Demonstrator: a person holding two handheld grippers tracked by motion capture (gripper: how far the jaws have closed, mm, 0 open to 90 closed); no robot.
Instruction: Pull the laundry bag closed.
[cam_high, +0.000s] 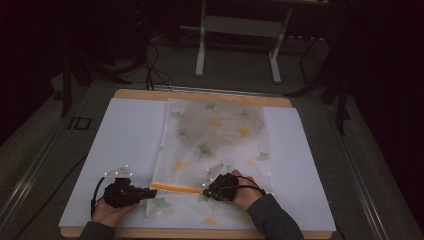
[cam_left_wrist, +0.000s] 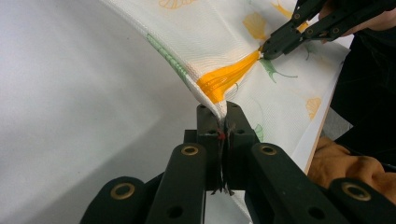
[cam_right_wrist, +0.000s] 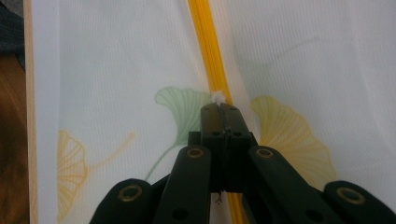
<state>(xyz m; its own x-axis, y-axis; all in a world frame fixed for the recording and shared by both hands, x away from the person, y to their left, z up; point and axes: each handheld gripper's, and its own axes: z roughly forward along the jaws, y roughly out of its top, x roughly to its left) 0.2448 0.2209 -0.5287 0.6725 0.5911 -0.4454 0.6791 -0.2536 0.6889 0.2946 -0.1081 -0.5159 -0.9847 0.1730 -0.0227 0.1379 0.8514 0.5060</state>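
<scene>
A white mesh bag (cam_high: 235, 150) printed with green and yellow leaves lies flat on a white board (cam_high: 125, 135). An orange zipper (cam_high: 175, 188) runs across its near end. My left gripper (cam_high: 153, 192) is at the zipper's left end, shut on the bag's corner (cam_left_wrist: 212, 100), which it lifts into a fold. My right gripper (cam_high: 205, 187) is at the zipper's other end. It is shut on the small white zipper pull (cam_right_wrist: 217, 97), with the orange zipper (cam_right_wrist: 208, 46) running straight ahead of it. The left gripper view shows the right gripper (cam_left_wrist: 264, 50) pinching the zipper (cam_left_wrist: 226, 77) farther off.
A greyish shape (cam_high: 220, 125) shows through the far half of the bag. The board rests on a wooden tabletop (cam_high: 200, 95). A white metal stand (cam_high: 240, 30) and cables (cam_high: 150, 65) are on the dark floor beyond. Bare board lies to either side of the bag.
</scene>
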